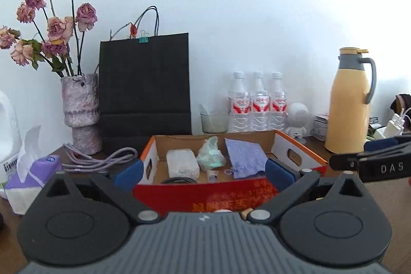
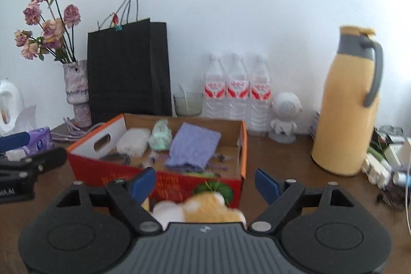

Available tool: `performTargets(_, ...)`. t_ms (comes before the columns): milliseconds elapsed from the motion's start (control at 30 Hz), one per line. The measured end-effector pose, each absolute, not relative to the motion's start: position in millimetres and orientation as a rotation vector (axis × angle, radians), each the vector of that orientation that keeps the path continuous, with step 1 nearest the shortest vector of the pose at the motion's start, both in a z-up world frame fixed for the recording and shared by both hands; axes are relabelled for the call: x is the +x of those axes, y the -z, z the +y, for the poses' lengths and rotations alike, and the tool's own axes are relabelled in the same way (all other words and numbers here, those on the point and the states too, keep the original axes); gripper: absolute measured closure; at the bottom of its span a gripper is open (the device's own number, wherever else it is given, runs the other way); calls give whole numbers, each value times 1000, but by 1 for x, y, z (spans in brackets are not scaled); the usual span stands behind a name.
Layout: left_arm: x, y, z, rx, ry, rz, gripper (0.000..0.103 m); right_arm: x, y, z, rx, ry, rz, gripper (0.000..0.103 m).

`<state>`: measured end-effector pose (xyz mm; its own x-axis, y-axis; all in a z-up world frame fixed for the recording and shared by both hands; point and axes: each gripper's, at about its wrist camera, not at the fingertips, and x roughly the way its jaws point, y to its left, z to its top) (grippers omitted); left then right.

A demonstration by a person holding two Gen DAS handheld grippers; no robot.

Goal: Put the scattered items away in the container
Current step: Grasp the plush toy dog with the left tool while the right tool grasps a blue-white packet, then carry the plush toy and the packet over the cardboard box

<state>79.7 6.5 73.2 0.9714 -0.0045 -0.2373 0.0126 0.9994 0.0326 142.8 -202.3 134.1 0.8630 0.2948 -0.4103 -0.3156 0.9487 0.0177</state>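
- Cardboard box, seen from my left wrist, sits straight ahead of the left gripper, its red front wall spanning the gap between the blue pads. Those jaws stand fully spread with nothing between them. Inside the box lie a white pack, a green wad and a purple cloth. My right gripper pokes in from the right edge.
- From the right wrist, the right gripper is also wide apart, pads touching nothing. A plush toy, yellow and white, lies just below and behind the fingertips, close against the gripper body, in front of the box and outside it. I cannot make out its long axis.
- I judge the toy is the item left out; my right hand is nearer, and must drop and draw back slightly to straddle it before lifting forward over the front wall.
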Motion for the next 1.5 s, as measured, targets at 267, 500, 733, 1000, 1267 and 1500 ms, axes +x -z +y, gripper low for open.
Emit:
performTargets(267, 126, -39, -35, 236, 253, 402, 0, 83, -90, -212, -161, -439, 455, 26)
performTargets(500, 177, -21, -72, 256, 457, 615, 20, 100, -76, -186, -254, -489, 534, 58)
performTargets(733, 190, -10, -69, 165, 491, 686, 46, 111, -59, -185, -241, -481, 601, 76)
performTargets(1000, 144, -62, -37, -2, 374, 550, 56, 105, -80, -202, -103, -441, 570, 86)
performTargets(1267, 36, -110, 16, -133, 103, 378, 58, 65, -120, -209, 14, -392, 480, 86)
performTargets(1500, -55, -72, 30, -56, -129, 417, 57, 8, -121, -196, 47, -378, 428, 86)
